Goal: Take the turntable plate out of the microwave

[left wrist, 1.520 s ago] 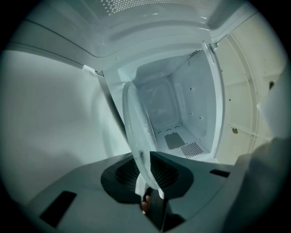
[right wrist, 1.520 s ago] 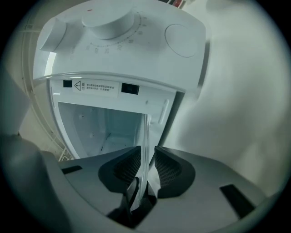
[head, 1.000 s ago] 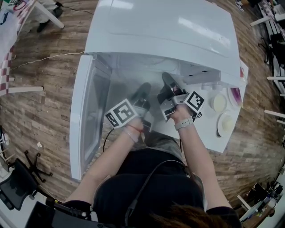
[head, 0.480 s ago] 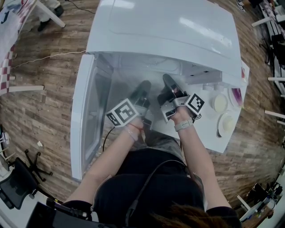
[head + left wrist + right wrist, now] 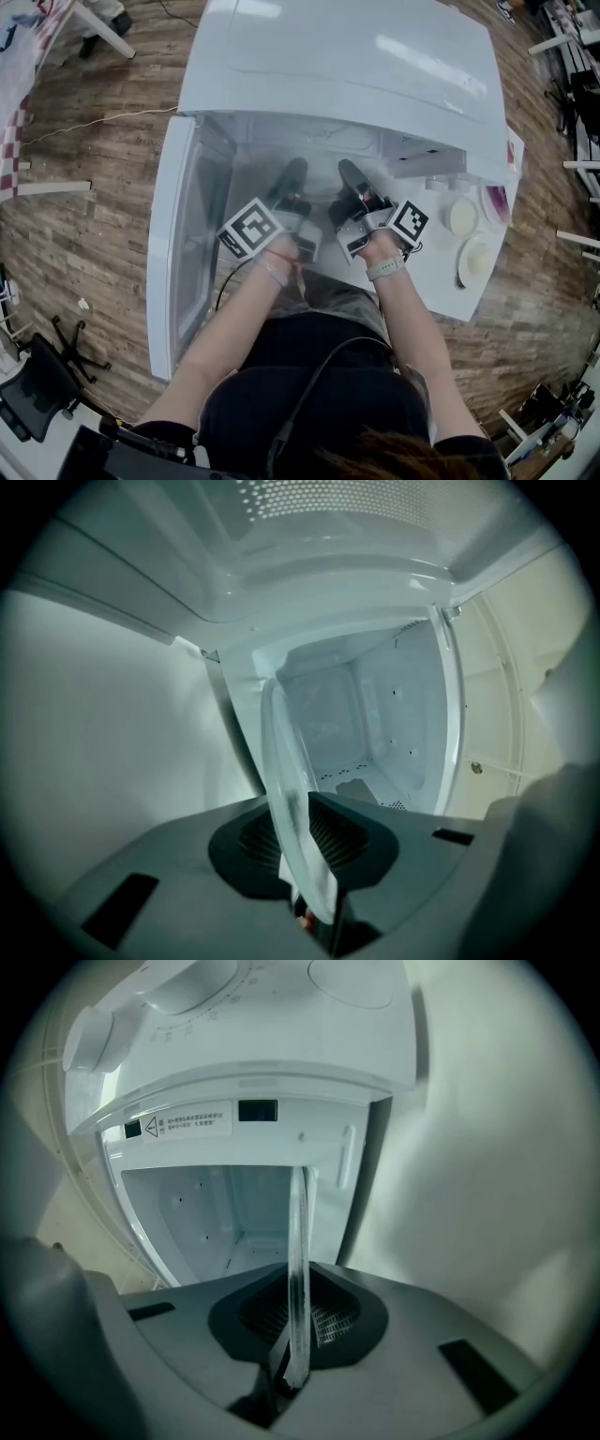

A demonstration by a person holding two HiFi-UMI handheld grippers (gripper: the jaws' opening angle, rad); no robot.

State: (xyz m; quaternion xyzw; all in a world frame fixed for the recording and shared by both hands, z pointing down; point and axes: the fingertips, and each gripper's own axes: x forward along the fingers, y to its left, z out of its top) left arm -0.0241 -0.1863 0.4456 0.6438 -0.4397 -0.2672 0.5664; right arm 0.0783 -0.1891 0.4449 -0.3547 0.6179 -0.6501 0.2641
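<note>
From where I stood, the white microwave [image 5: 347, 56] had its door [image 5: 173, 244] swung wide at 9 o'clock of the opening, and its two round dials [image 5: 461, 216] sat at 3 o'clock. The person leaned over it with both arms stretched toward 12 o'clock, a tool in each hand. The left gripper [image 5: 294, 171] and the right gripper [image 5: 348, 172] pointed into the mouth of the cavity side by side, close together but not touching. Their marker cubes showed just behind them, the left cube [image 5: 251, 228] at 7 o'clock of its gripper and the right cube [image 5: 410, 221] at 4 o'clock of its own. The clear glass turntable plate [image 5: 298, 1260] was at the front of the cavity, gripped on its near rim by both tools. Each pair of jaws was drawn in to a narrow gap filled by the glass, one jaw above the rim and one below, pressing on it. Along the left gripper the plate showed edge-on, leaning toward 11 o'clock, with the pale cavity walls beyond it. Along the right gripper it stood as a thin upright line toward 12 o'clock, under the warning label [image 5: 187, 1124] on the frame. I could not tell whether the plate's far edge rested on the cavity floor.
</note>
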